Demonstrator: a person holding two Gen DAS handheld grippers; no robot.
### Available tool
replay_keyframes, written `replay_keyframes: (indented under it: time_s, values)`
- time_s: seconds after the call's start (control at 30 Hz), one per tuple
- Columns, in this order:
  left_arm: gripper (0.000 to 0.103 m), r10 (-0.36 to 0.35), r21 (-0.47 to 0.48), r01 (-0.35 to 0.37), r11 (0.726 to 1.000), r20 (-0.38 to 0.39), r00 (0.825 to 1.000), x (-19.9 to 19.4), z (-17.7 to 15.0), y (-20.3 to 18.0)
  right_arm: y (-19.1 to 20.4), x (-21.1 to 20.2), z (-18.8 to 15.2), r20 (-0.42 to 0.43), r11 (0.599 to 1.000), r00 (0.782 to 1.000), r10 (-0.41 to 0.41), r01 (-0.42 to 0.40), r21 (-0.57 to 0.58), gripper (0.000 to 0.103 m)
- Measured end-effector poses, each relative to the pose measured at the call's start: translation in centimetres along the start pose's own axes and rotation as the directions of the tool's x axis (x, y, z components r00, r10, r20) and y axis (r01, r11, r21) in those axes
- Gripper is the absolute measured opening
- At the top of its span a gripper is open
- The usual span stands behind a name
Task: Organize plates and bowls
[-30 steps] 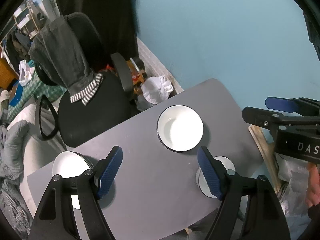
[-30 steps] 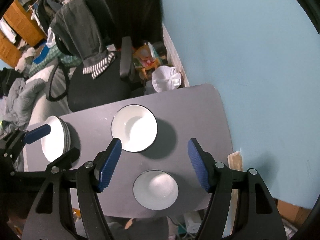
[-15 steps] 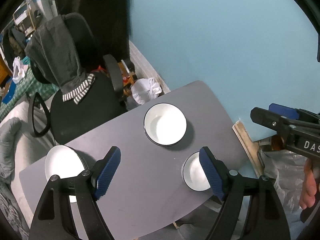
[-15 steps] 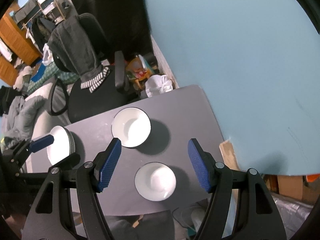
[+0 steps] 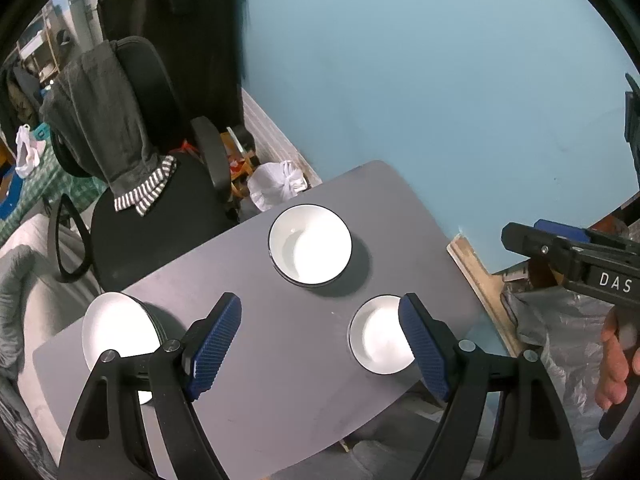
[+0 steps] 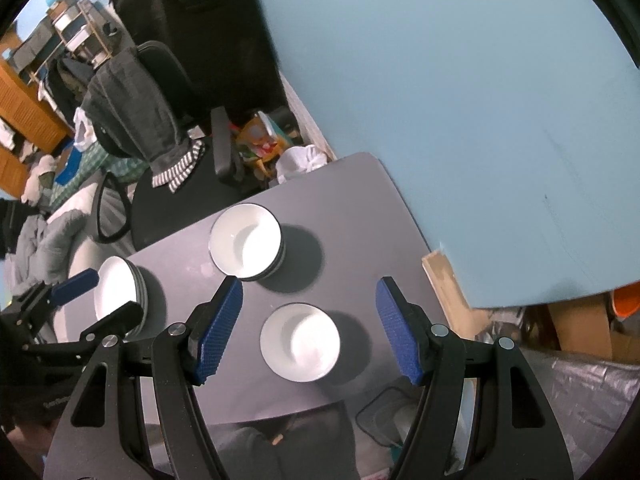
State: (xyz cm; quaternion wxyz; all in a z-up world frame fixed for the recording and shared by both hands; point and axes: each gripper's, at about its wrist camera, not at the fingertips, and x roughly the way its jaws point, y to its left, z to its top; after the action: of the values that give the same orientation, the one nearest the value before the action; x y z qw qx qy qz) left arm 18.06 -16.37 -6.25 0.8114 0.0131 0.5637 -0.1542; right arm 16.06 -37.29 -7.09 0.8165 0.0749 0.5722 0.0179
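Observation:
A grey table carries three groups of white, dark-rimmed dishes. A stack of larger bowls sits toward the far side. A smaller bowl lies nearer, at the right. A stack of plates rests at the left edge. My left gripper hangs high above the table, open and empty, and shows in the right wrist view over the plates. My right gripper is open and empty too, above the smaller bowl; in the left wrist view it is held off the table's right side by a hand.
A black office chair draped with a grey garment stands beyond the table. A white bag lies on the floor by the blue wall. A wooden plank and grey plastic sheeting lie to the right.
Both grippers have risen and drawn back, so the table and dishes look smaller and farther. The right wrist view has rolled. Both stay open and empty.

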Motion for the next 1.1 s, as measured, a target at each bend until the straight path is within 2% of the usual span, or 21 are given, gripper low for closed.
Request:
replay_keyframes:
  time_s: [0.27,0.53,0.83,1.1]
  values:
    - [0.082,0.033,0.067,-0.034,0.997,0.008,0.999,0.2,-0.6,-1.2,-1.1,0.2,-1.2,-0.014,0.999,1.0,-0.001,0.002,0.038,0.068]
    - [0.082,0.035,0.095,-0.032,0.995,-0.028,0.999,1.6,-1.1,-1.9,-1.8,1.3,-2.4,-0.05,0.998,0.999,-0.008,0.011,0.058,0.068]
    - [0.082,0.042,0.114,-0.031,0.993,-0.095,0.995,4.6,-1.9,-2.7,-2.9,3.5,-3.2,-0.083,0.999,0.997,-0.009,0.013,0.052,0.068]
    - [0.082,0.066,0.111,-0.048,0.993,-0.168,0.984,7.9,-3.0,-2.9,-3.6,6.3,-4.0,-0.132,0.999,0.991,0.006,-0.002,0.032,0.068]
